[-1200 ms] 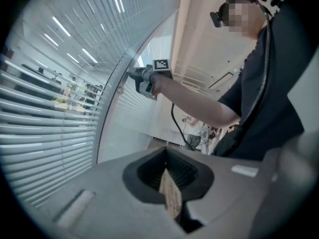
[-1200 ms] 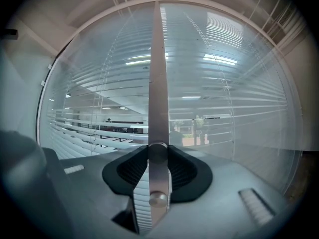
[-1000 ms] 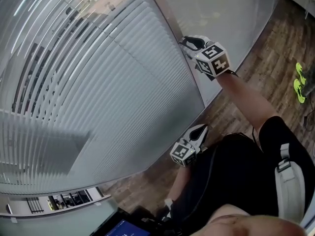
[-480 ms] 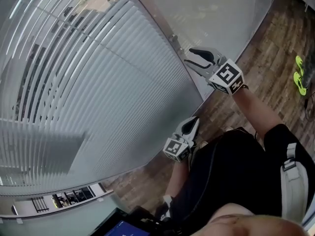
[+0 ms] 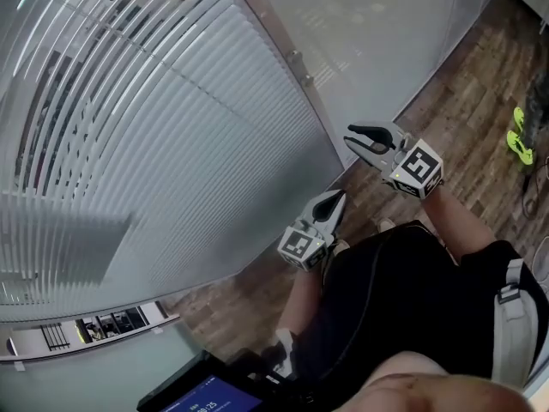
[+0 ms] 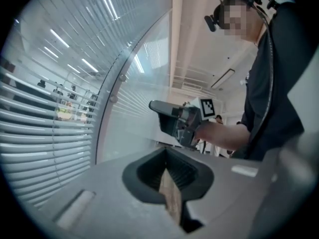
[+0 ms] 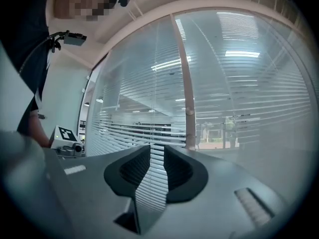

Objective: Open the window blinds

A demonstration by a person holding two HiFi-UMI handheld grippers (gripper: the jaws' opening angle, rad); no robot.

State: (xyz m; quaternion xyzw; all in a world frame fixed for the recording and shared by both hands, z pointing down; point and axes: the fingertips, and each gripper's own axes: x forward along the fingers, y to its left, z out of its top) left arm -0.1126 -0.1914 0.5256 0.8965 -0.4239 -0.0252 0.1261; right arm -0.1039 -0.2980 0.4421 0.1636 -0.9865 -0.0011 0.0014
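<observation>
Closest to the camera is the person's black top (image 5: pixel 403 307). Below the blinds in the head view sits a dark flat screen with blue light (image 5: pixel 210 395). A little farther out, the left gripper (image 5: pixel 336 197) hangs just under the bottom right corner of the blinds and points up at them. Its jaws are pressed together and nothing is between them. The left gripper view (image 6: pixel 167 156) shows only a thin slit of floor there. The right gripper (image 5: pixel 350 136) is a bit farther out, to the right of that same corner, and it does not touch the blinds. Its jaws are a little way apart and have just been closing. They hold nothing, and in the right gripper view (image 7: pixel 158 148) only the slats show through the gap. The brown wooden plank floor (image 5: pixel 463 93) runs under both grippers, along the bottom edge of the blinds. The pale grey window blinds with long flat slats (image 5: pixel 189 136) fill the left side of the head view, hanging all the way down. Dark gaps show between the slats at their top left. At the right edge of the blinds stands a thin pale post with round knobs (image 5: pixel 296 80). Past the post is a cloudy glass panel (image 5: pixel 377 24).
</observation>
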